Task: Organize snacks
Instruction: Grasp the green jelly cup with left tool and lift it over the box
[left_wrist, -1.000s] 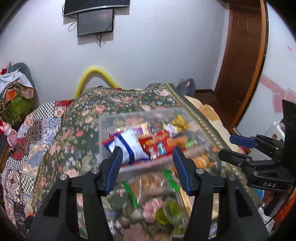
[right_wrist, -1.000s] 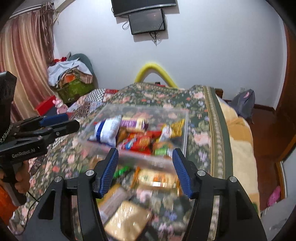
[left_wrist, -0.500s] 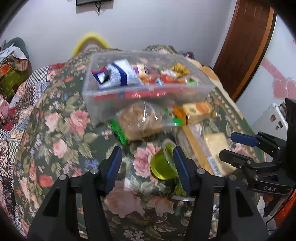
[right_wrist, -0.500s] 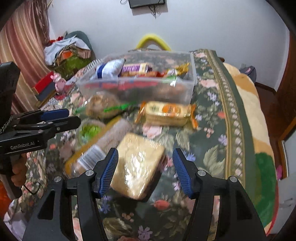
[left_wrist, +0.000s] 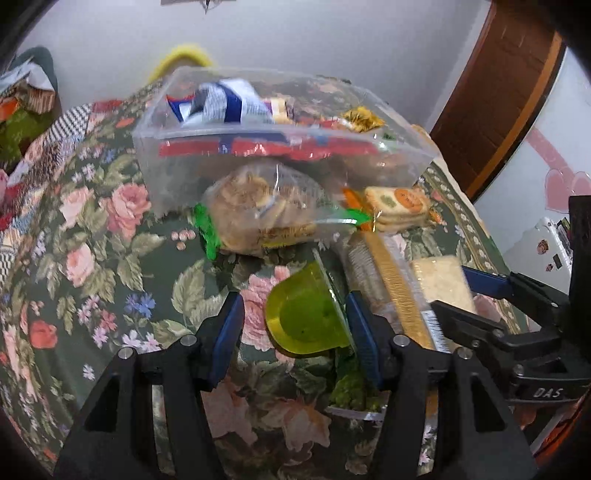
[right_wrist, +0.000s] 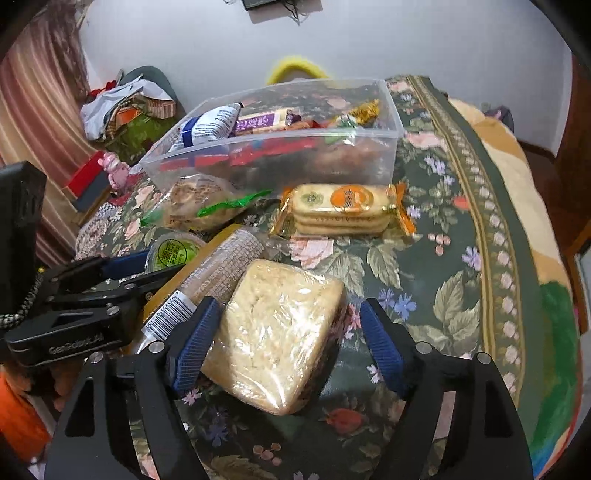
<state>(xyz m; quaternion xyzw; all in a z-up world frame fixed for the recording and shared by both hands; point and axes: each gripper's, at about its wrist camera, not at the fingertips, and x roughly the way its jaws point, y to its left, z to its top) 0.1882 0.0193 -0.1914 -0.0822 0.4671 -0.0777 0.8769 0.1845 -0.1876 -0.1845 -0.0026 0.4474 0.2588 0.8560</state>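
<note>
On a bed covered by a floral blanket (right_wrist: 436, 266) of dark green woven cloth with pink roses, loose snacks lie near a clear, rectangular plastic bin (right_wrist: 384, 147) at the far side, which holds crinkled foil and paper packets. The left gripper (left_wrist: 295, 325) has its jaws wide, set around a translucent green jelly cup (left_wrist: 303, 317) that lies tipped on its side; the right blue ribbed pad is touching or almost touching the cup's rim. The right gripper (right_wrist: 288, 343) has its jaws wide on either side of a pale, crumbly rice-cake block (right_wrist: 280, 332) wrapped in glossy film, the left pad just beside the wrap. Between the two lies a long sleeve of crackers (right_wrist: 218, 273) with a gold strip. Farther off are a clear bag of round cookies (left_wrist: 258, 210) with green trim and an orange-ended biscuit pack (right_wrist: 343, 210), both just in front of the bin.
</note>
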